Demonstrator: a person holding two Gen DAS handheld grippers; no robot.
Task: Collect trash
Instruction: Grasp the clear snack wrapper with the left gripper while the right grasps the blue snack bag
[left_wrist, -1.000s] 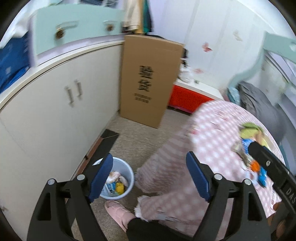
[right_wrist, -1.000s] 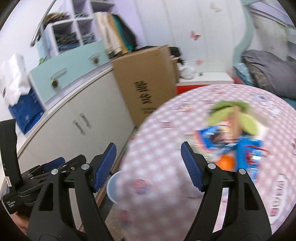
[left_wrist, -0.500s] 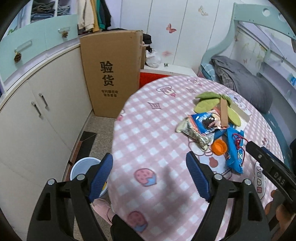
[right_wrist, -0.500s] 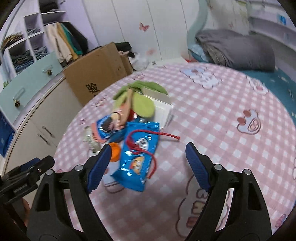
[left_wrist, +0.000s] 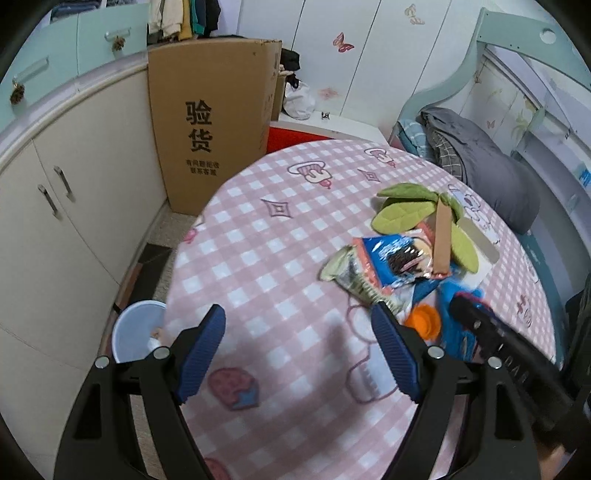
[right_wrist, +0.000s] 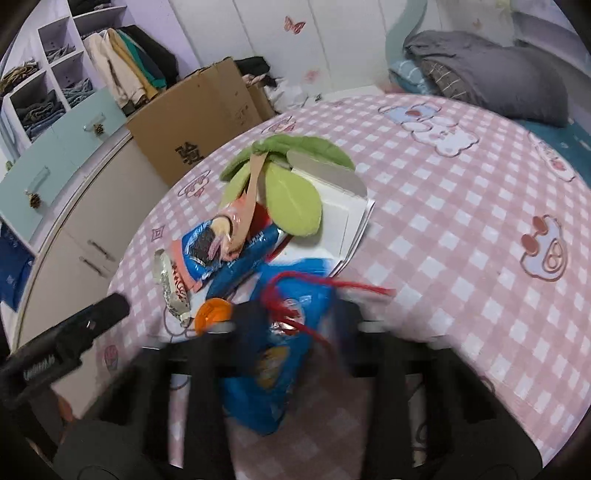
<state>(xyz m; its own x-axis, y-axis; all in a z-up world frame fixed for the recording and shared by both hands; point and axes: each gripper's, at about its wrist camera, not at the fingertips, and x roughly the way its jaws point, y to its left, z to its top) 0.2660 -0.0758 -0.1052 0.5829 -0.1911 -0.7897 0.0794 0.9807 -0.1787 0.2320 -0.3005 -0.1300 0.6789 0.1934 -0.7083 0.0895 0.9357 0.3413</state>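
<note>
- The step in hand looks like the reach for a first piece of trash on the round desk (left_wrist: 280, 258) with its pink checked cloth.
- The left hand-held gripper (left_wrist: 297, 354) hovers over the near edge of the desk, its jaws wide apart and empty.
- The right hand-held gripper (right_wrist: 295, 332) is blurred; its jaws sit on either side of a blue snack bag (right_wrist: 280, 354), and I cannot tell whether they are clamped.
- The trash lies in a heap towards the right edge: snack wrappers (left_wrist: 388, 262), an orange cap (left_wrist: 424, 321), white paper (right_wrist: 343, 221).
- A bin (left_wrist: 136, 328) stands on the floor beside the desk's left edge.
- Next, probably: close firmly on the bag, lift it, carry it to the bin.
</note>
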